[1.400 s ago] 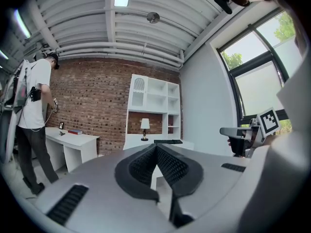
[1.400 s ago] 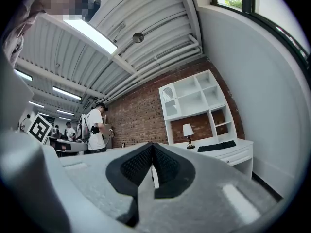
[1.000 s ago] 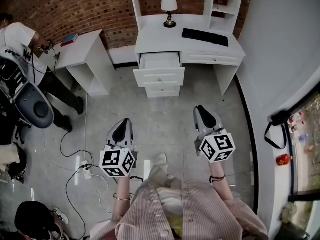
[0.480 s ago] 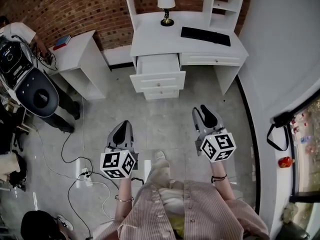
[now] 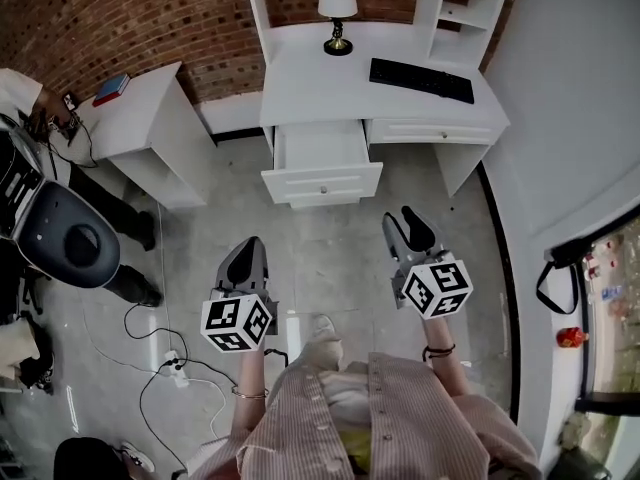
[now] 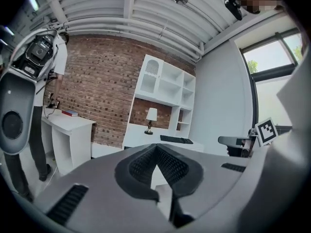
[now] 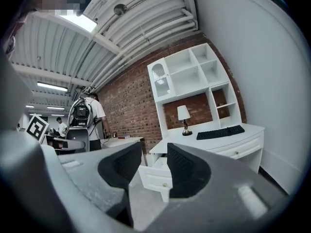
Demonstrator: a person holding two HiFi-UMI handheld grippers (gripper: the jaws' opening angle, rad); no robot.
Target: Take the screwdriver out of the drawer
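Observation:
The white desk (image 5: 330, 88) stands ahead against the brick wall, its top left drawer (image 5: 322, 158) pulled open. No screwdriver shows; the drawer's inside looks plain white from here. My left gripper (image 5: 247, 246) hangs over the floor short of the desk, its jaws shut with tips touching and nothing held (image 6: 155, 148). My right gripper (image 5: 405, 223) is level with it to the right. Its jaws have just been opening and now stand open with nothing between them (image 7: 154, 152). Through that gap I see the open drawer (image 7: 155, 171).
A lamp (image 5: 337, 8) and a black keyboard (image 5: 420, 78) sit on the desk. A white side table (image 5: 130, 118) stands to the left, with a person (image 5: 30, 98) beside it. Cables and a power strip (image 5: 175, 358) lie on the floor at left. A white wall (image 5: 570, 118) closes the right.
Both grippers have moved forward toward the desk, and the open drawer now looks nearer. The right gripper's jaws have spread apart; the left stays shut.

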